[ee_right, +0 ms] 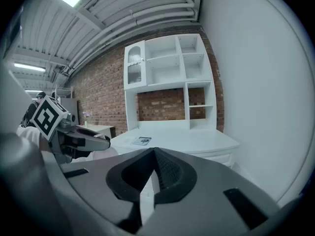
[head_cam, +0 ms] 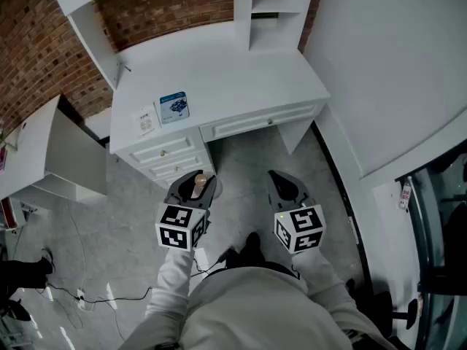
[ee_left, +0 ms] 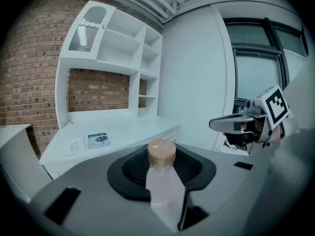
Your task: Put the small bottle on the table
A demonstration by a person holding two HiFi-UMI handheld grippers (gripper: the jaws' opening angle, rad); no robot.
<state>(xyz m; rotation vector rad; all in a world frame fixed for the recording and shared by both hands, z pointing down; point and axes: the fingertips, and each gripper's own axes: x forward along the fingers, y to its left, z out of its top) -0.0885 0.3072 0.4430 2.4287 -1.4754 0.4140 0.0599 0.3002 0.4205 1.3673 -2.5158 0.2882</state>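
Note:
A small clear bottle (head_cam: 200,186) with a tan cap stands upright between the jaws of my left gripper (head_cam: 195,178), which is shut on it. In the left gripper view the bottle (ee_left: 161,178) fills the middle, its cap just above the black pads. I hold it in the air in front of the white table (head_cam: 233,79), over the floor by its drawers. My right gripper (head_cam: 281,179) hangs beside it to the right, shut with nothing in it. The right gripper view shows its jaws (ee_right: 155,173) meeting at the tips, with the table (ee_right: 187,141) beyond.
A blue-and-white booklet (head_cam: 174,106) and a white leaflet (head_cam: 145,119) lie on the table's left part. White shelves (head_cam: 248,6) rise at the table's back against a brick wall. A second white table (head_cam: 44,152) stands at left. Cables (head_cam: 80,297) trail over the floor.

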